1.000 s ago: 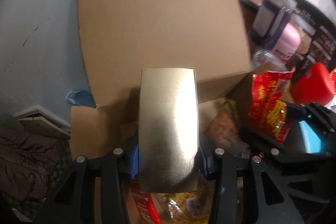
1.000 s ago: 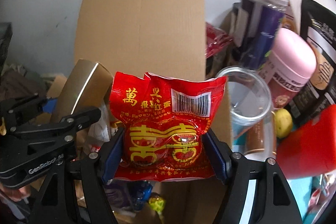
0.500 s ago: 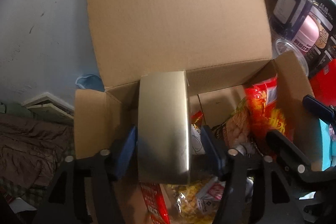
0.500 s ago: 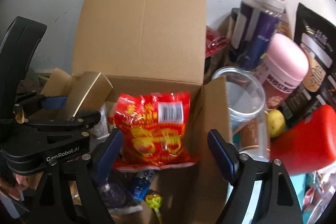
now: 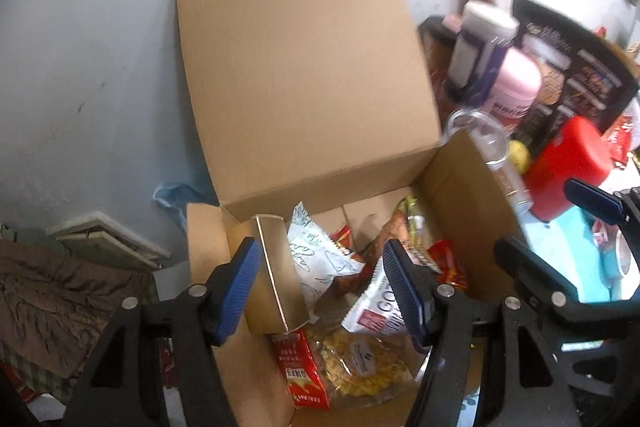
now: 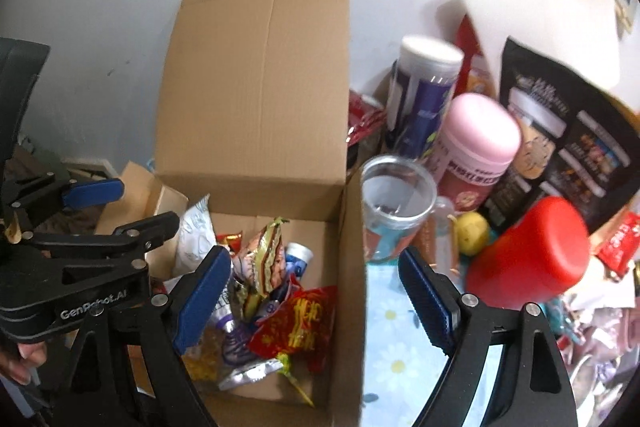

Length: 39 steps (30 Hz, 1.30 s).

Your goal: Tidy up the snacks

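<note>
Inside the cardboard box (image 5: 460,183), gold carton (image 5: 276,275) upright, leaning left.

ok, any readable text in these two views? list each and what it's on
"GenRobot.AI": on the left claw's black body, right wrist view.
"GO": cut off, on a white packet in the cardboard box.
Too blurred to read: red packet, pink-lidded jar, black pouch.

brown box (image 6: 256,99), gold carton (image 5: 276,279), red packet (image 6: 296,323)
</note>
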### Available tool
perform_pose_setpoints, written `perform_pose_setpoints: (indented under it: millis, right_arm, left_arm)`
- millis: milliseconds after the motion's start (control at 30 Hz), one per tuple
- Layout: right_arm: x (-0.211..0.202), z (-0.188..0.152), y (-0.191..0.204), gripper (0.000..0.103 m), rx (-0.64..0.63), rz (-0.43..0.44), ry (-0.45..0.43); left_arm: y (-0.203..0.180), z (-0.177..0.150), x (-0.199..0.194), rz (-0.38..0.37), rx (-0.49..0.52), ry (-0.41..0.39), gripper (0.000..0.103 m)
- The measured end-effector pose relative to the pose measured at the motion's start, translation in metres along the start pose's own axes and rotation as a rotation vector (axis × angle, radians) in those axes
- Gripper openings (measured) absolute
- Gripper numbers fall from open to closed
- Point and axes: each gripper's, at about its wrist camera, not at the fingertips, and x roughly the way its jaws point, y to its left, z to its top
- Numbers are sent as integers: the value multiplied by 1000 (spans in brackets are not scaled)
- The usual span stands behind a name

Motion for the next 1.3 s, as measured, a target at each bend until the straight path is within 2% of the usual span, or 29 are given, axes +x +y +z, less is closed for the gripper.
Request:
perform_pose_setpoints:
  millis: [133,467,633,1033,1300]
  right_arm:
    - [-23,7,5,87,-1,-40,-16]
    - [-98,12,7,87,27,-69,-97]
    - [-138,10,11,87,35,-106,-114]
    - [-219,-13,41,87,46,-92,-169]
    - [-266,-46,65,88,84,-85,-203]
  left_arm:
    - [-1,3,-31,-16,12,-55,63]
    - [1,6,-111,-61,18,-188,63]
    - [5,1,-147,-81,18,-228,63]
    - [17,-39,-226,-109,33,-331,63]
    - [27,-77,-262,-118,50,-352,63]
